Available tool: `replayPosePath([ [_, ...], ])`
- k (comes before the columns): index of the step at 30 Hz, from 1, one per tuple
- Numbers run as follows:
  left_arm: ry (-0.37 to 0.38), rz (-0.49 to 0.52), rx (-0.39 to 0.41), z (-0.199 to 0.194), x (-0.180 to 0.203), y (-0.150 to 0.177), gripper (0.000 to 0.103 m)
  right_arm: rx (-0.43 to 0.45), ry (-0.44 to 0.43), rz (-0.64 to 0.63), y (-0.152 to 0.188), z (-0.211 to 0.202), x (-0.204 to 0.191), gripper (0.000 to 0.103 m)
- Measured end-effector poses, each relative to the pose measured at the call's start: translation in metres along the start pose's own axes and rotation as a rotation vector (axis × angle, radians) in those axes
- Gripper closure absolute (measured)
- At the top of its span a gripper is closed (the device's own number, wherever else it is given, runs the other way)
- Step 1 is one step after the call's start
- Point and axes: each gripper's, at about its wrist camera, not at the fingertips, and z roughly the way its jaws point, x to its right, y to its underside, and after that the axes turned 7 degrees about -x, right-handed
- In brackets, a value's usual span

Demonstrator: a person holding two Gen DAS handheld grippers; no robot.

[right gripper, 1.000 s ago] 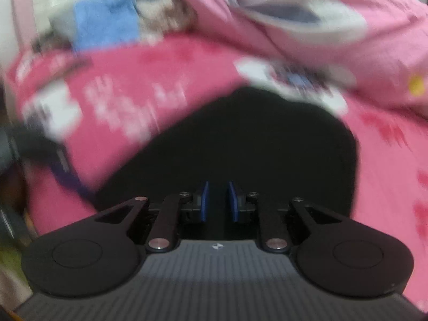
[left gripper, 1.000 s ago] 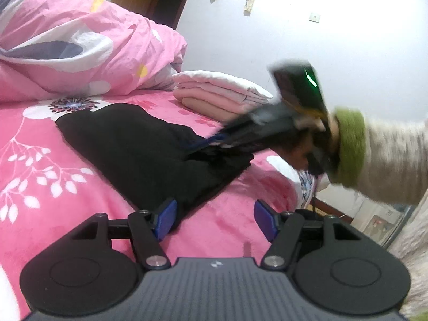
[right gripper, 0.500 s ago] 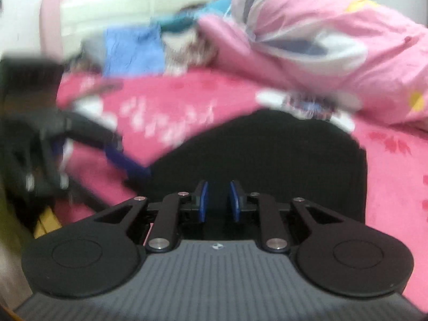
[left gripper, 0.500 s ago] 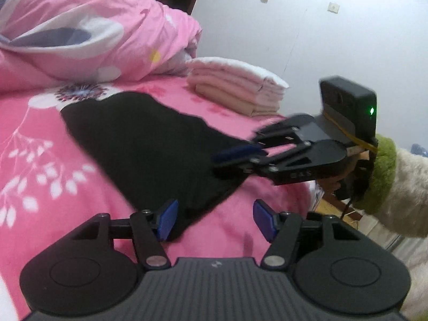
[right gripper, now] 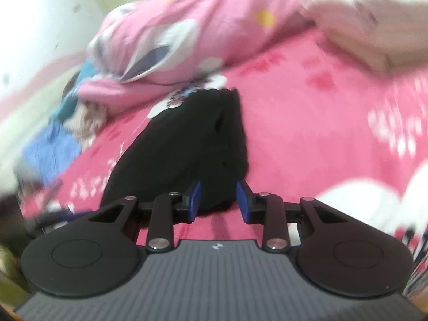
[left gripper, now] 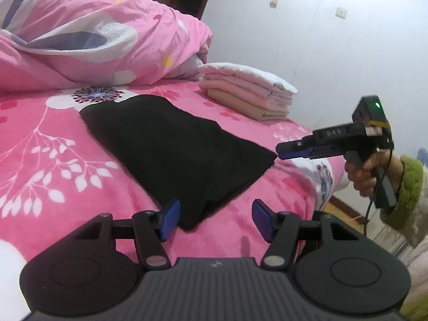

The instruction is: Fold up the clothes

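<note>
Folded black fabric garment (left gripper: 171, 155) is lying near the pink floral bed's (left gripper: 40, 144) edge; left claw (left gripper: 215, 218) is gaping wide and empty, right claw (right gripper: 218, 200) is narrowly parted, just opening, gripping nothing.

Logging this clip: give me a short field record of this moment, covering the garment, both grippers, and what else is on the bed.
garment: black garment, folded, lying flat on the pink bedspread
left gripper: open, nothing between the pads, at the garment's near corner
right gripper: off the garment's right corner, clear of the cloth; jaws have just been opening, nothing between them
already folded: stack of pale clothes beyond the garment, near the wall
other: pink duvet bunched at the back left
</note>
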Motion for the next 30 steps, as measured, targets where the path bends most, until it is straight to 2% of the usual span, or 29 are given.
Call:
replayPosePath([
  [3, -0.022, 0.034, -0.008, 0.005, 0.003, 0.000, 0.042, -0.039, -0.008, 0.062, 0.001, 0.018, 0.008, 0.073],
  [4, -0.024, 0.036, -0.012, 0.006, 0.003, 0.000, 0.042, -0.039, -0.018, 0.059, 0.001, 0.021, 0.006, 0.076],
  [5, -0.024, 0.037, -0.015, 0.006, 0.003, 0.000, 0.043, -0.034, -0.022, 0.050, 0.001, 0.021, 0.004, 0.094],
  [6, -0.025, 0.038, -0.018, 0.007, 0.003, 0.000, 0.043, -0.028, -0.023, 0.040, 0.001, 0.020, 0.000, 0.098],
  [11, -0.017, 0.028, -0.030, 0.006, -0.001, 0.000, 0.043, 0.037, -0.033, -0.014, -0.002, -0.001, -0.013, 0.099],
  [14, -0.017, 0.024, -0.038, 0.006, -0.004, 0.001, 0.044, -0.023, 0.019, 0.025, 0.005, 0.018, 0.004, 0.099],
  [19, -0.036, 0.027, -0.038, -0.001, -0.005, 0.001, 0.045, 0.025, 0.031, -0.004, 0.003, 0.010, 0.000, 0.099],
  [22, -0.055, 0.019, -0.018, -0.005, -0.004, 0.000, 0.047, 0.013, 0.057, 0.006, 0.003, 0.012, 0.003, 0.096],
  [24, -0.077, 0.047, -0.004, -0.008, 0.002, -0.002, 0.047, 0.026, 0.083, 0.029, 0.004, 0.009, 0.004, 0.091],
  [28, -0.104, 0.122, -0.007, -0.005, 0.012, -0.004, 0.048, 0.117, 0.135, 0.020, 0.011, -0.009, -0.002, 0.088],
  [30, -0.106, 0.147, -0.017, -0.001, 0.016, -0.004, 0.053, 0.126, 0.101, -0.053, 0.013, -0.011, -0.013, 0.088],
])
